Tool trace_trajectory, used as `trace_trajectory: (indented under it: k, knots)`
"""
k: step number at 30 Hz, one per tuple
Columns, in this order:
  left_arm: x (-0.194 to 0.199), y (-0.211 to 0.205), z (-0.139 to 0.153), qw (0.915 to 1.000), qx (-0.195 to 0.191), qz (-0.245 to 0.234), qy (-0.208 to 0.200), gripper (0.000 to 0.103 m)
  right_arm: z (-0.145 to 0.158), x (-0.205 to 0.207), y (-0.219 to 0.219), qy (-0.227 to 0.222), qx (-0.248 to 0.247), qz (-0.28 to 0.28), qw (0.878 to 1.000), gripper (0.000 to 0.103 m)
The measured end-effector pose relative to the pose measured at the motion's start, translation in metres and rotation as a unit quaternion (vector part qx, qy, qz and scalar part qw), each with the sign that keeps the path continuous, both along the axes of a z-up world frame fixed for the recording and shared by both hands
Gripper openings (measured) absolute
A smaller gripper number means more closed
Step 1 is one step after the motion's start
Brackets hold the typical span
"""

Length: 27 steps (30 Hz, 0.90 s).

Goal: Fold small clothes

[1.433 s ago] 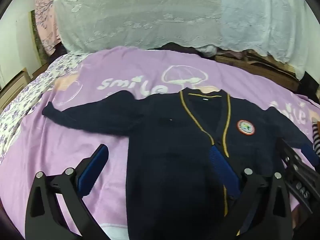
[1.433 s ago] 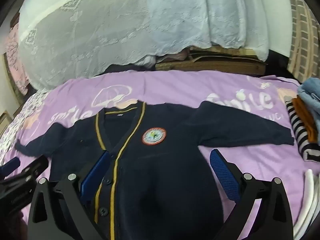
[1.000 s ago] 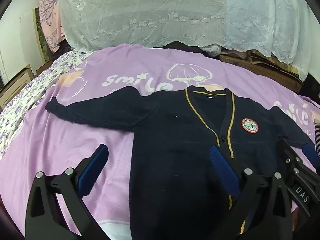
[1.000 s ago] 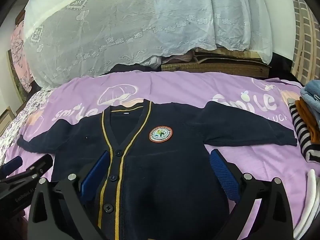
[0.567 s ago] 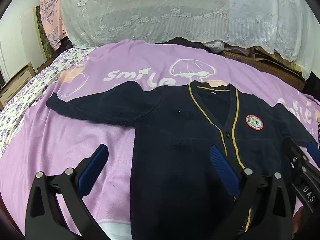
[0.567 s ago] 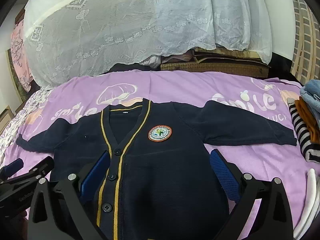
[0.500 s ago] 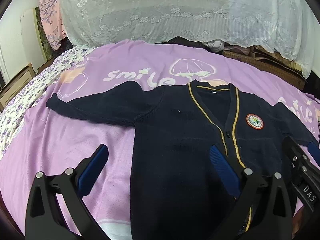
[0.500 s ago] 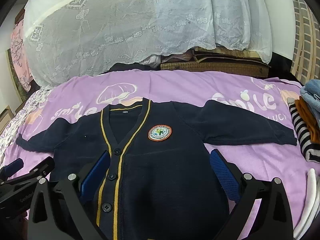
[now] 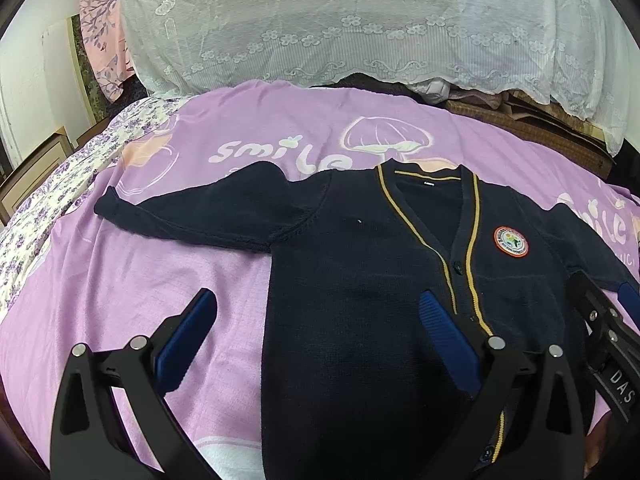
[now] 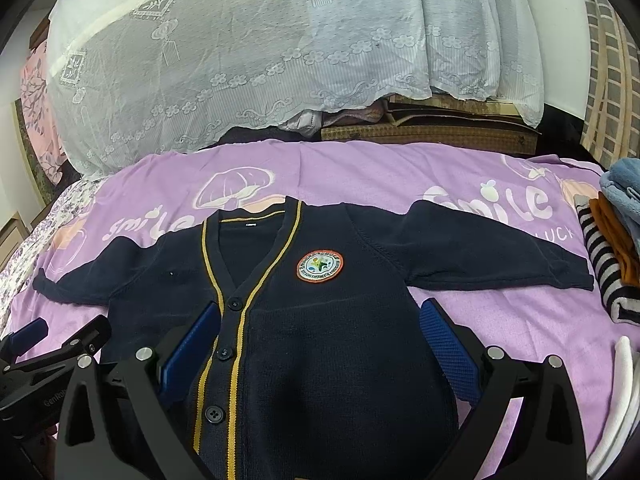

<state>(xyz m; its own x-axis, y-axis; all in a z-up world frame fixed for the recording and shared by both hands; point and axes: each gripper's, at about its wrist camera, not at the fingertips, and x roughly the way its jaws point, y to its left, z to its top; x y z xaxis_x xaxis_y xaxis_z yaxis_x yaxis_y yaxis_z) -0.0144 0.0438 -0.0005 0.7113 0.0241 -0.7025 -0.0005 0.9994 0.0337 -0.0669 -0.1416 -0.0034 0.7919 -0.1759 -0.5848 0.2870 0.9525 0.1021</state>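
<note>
Between wide-open fingers of left tool (image 9: pixel 318 320), holding nothing: navy cardigan (image 9: pixel 360 300) lower body, flat on purple bedsheet (image 9: pixel 120 280). Right tool (image 10: pixel 320 326) likewise spread wide, empty, above buttoned front. Farther ahead: both sleeves outstretched, round badge (image 10: pixel 319 265). Beyond right tool's right finger: folded clothes stack (image 10: pixel 612 240).

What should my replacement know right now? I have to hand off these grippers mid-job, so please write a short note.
Left gripper: open, holding nothing, above the cardigan's lower left half.
Right gripper: open, holding nothing, above the lower right half.
Navy cardigan: flat, face up, buttoned, on the purple sheet, both sleeves spread outward.
Folded clothes pile: at the sheet's right edge.
Done: cardigan laid out.
Left: every fold, probably sleeves inward first, then the body; add it to the pile.
</note>
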Motion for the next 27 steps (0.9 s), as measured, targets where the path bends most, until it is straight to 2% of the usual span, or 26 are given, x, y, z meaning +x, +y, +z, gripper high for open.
trace_trajectory:
  k: [27]
  knots:
    - [-0.0012,-0.0054,-0.0035,1.0,0.002,0.005,0.0,0.099,0.0002,-0.0006,-0.0005,0.001,0.001,0.0,1.0,0.1]
